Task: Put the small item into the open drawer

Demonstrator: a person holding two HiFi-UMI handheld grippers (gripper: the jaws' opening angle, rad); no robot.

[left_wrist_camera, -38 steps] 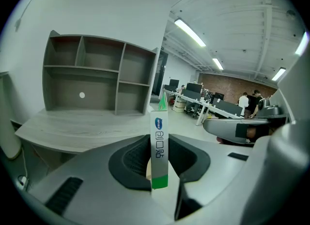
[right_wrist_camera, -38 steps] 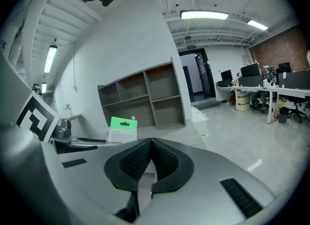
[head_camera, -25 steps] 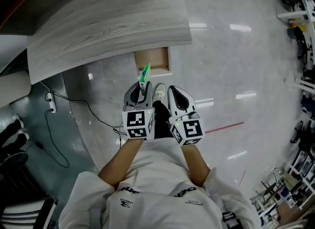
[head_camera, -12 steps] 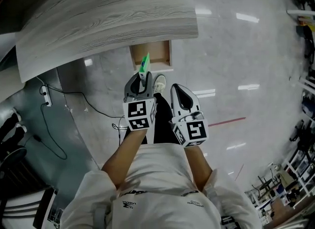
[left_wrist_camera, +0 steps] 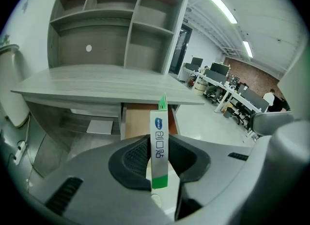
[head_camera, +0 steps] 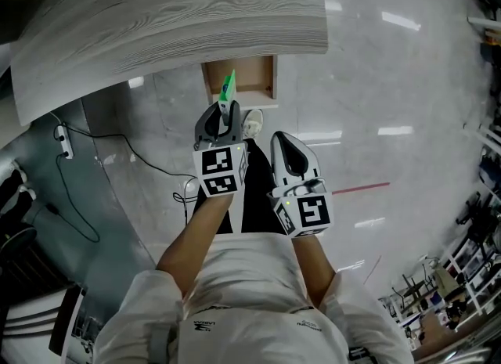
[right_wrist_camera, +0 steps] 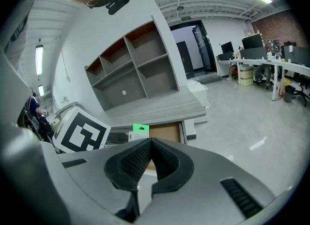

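Observation:
The small item [head_camera: 227, 88] is a slim white box with green ends, standing upright in my left gripper [head_camera: 225, 113], which is shut on it. In the left gripper view the box [left_wrist_camera: 159, 137] is clamped between the dark pads [left_wrist_camera: 135, 158]. The open drawer [head_camera: 257, 81] with a brown wooden bottom juts from under the grey desk [head_camera: 172, 18], just beyond the box's tip. It shows as the drawer [left_wrist_camera: 140, 120] straight ahead. My right gripper [head_camera: 282, 140] hangs beside the left, shut with nothing in it [right_wrist_camera: 150, 142].
A shelf unit [left_wrist_camera: 116, 30] stands on the desk. A power strip [head_camera: 61, 139] and its black cable lie on the floor at left. The person's shoe [head_camera: 252, 122] is below the drawer. A red floor line [head_camera: 360, 189] runs right. Office desks [left_wrist_camera: 227, 93] stand far off.
Both grippers have sunk, and the box in the left one now sits closer to the open drawer. The desk fills more of the head view.

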